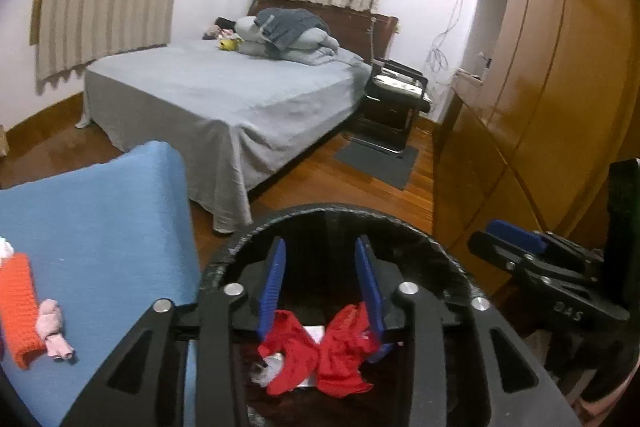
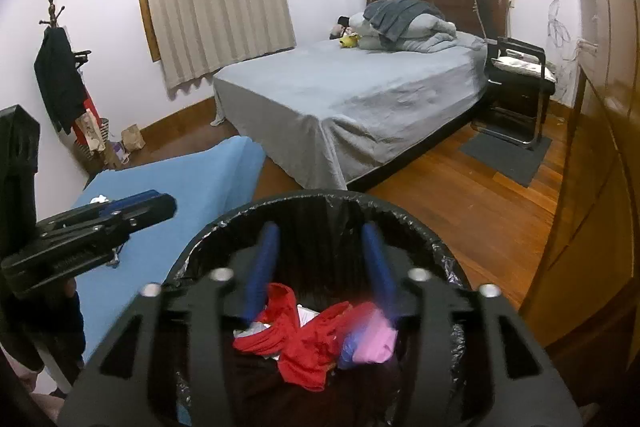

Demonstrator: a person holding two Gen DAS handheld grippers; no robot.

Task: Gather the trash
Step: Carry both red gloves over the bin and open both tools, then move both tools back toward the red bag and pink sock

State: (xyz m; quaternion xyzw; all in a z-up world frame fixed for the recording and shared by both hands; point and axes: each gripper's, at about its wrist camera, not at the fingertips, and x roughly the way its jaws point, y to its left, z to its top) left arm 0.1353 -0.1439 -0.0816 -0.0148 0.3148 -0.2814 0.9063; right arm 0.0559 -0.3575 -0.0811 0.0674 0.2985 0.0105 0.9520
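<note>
A black bin with a black liner [image 1: 400,223] [image 2: 400,205] stands on the wood floor below both grippers. Red crumpled plastic [image 1: 340,351] [image 2: 304,347] and white scraps lie inside it. A pink piece [image 2: 378,341] lies in the bin by the right gripper's right fingertip, blurred. My left gripper [image 1: 320,247] hangs open and empty over the bin. My right gripper [image 2: 322,231] is open over the bin too; it shows at the right of the left wrist view [image 1: 516,235]. An orange knitted item [image 1: 18,311] and a pink scrap [image 1: 52,331] lie on a blue-covered table [image 1: 112,227].
A grey-sheeted bed [image 2: 340,95] with piled bedding stands beyond. A black chair [image 2: 520,79] and grey mat [image 2: 508,151] sit right of it. Wooden wardrobes [image 1: 540,87] line the right side. A coat rack [image 2: 60,75] and paper bag [image 2: 132,137] stand at the left wall.
</note>
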